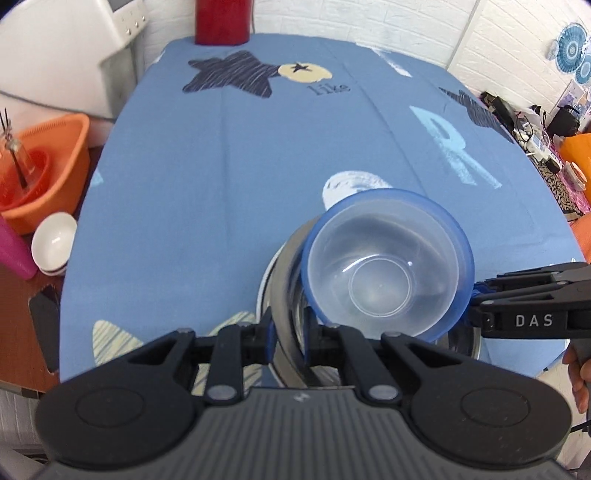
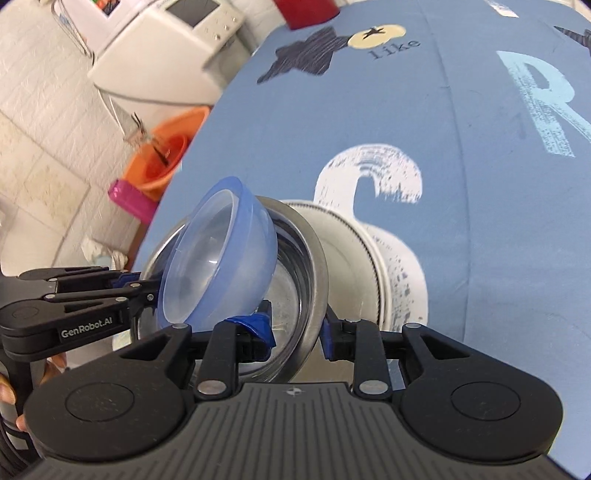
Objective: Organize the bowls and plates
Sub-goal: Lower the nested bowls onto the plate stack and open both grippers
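A translucent blue bowl (image 1: pixel 384 266) (image 2: pixel 221 258) leans tilted inside a steel bowl (image 1: pixel 284 280) (image 2: pixel 314 266), its opening turned toward the left wrist camera. The steel bowl sits over a white plate (image 2: pixel 376 266) on the blue tablecloth (image 1: pixel 221 184). My left gripper (image 1: pixel 290 328) (image 2: pixel 149 286) is shut on the blue bowl's rim, one finger inside and one outside. My right gripper (image 2: pixel 295 332) (image 1: pixel 474 293) straddles the steel bowl's rim, pinching it from the other side. The steel bowl looks tipped relative to the plate.
Off the table's left edge stand an orange basin (image 1: pixel 55 166), a stack of white bowls (image 1: pixel 53 243), a pink cup (image 1: pixel 14 247) and a dark phone (image 1: pixel 44 325). A red container (image 1: pixel 221 22) stands at the far edge. A hand (image 1: pixel 580 376) holds the right gripper.
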Demonstrator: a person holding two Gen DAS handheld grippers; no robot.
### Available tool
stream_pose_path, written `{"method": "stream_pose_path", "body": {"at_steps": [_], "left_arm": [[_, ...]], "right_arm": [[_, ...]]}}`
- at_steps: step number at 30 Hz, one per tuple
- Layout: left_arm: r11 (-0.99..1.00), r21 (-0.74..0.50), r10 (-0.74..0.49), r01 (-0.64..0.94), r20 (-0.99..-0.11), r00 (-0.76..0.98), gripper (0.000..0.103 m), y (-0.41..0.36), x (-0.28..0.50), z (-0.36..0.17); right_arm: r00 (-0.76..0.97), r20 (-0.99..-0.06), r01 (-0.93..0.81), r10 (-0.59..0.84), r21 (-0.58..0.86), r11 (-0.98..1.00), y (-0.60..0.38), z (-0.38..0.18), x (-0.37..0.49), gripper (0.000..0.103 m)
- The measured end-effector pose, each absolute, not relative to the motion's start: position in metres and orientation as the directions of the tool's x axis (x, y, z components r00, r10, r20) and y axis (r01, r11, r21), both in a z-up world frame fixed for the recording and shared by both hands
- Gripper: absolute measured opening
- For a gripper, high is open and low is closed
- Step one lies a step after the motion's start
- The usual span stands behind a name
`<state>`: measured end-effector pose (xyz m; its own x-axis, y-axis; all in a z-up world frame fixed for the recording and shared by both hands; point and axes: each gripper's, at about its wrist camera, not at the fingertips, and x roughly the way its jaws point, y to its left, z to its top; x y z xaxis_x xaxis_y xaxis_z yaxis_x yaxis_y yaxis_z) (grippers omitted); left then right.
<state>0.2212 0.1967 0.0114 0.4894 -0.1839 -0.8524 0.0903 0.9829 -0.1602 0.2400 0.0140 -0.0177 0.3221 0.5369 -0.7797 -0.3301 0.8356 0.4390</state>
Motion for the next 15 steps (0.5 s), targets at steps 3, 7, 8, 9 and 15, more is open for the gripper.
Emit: {"method": "stream_pose_path", "body": {"at_steps": [3,7,8,9,15], "left_arm": [[0.978,-0.177,-0.207,0.107,-0.851,0.483,0.002,0.195,0.22,0.003],[0.981,-0.152,-0.192,0.121,-0.842,0.505,0.005,0.191,0.22,0.002],[0.98,-0.157,-0.198,0.123,-0.84,0.505,0.012,0.192,0.219,0.003],[0.978,-0.163,-0.205,0.126,-0.838,0.505,0.03,0.193,0.219,0.003],[0.987,-0.087,-0.149,0.132,-0.798,0.585,0.067,0.195,0.208,0.019]], "right_arm": [[0.319,-0.797,-0.327,0.512,0.415,0.849,0.015,-0.021,0.239,0.011],[0.327,-0.793,-0.326,0.514,0.416,0.849,0.013,-0.025,0.236,0.01],[0.328,-0.795,-0.327,0.51,0.411,0.851,0.013,-0.025,0.235,0.01],[0.327,-0.798,-0.331,0.507,0.406,0.852,0.013,-0.025,0.235,0.01],[0.331,-0.823,-0.353,0.462,0.346,0.869,0.016,-0.018,0.228,0.012]]}}
